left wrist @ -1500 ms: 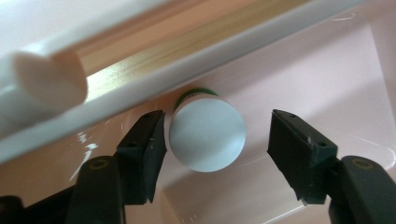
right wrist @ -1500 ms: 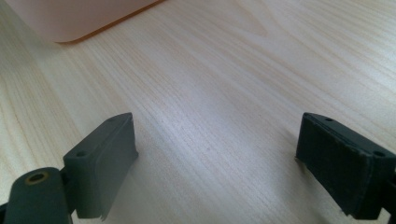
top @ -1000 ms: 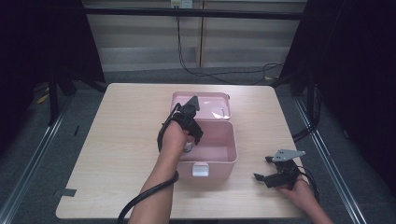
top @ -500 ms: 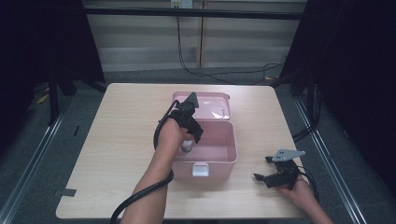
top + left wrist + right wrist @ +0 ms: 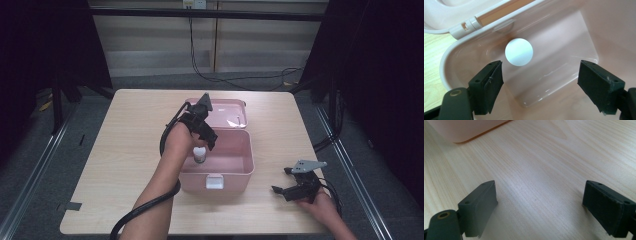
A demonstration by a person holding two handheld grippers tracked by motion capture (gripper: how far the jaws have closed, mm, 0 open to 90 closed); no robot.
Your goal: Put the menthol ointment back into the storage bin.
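While the right gripper [image 5: 286,189] rests near the table's [image 5: 125,150] near right corner, its jaws stand spread over bare wood with nothing between them. Farther in, at mid-table, the pink box [image 5: 235,170] sits with its lid [image 5: 227,107] folded back toward the far edge. A small white-capped bottle [image 5: 199,154] stands upright inside, near the box's left wall. Above it hangs the left gripper [image 5: 209,141]; its jaws have just been opening and now stand wide, clear of the bottle's cap [image 5: 519,52].
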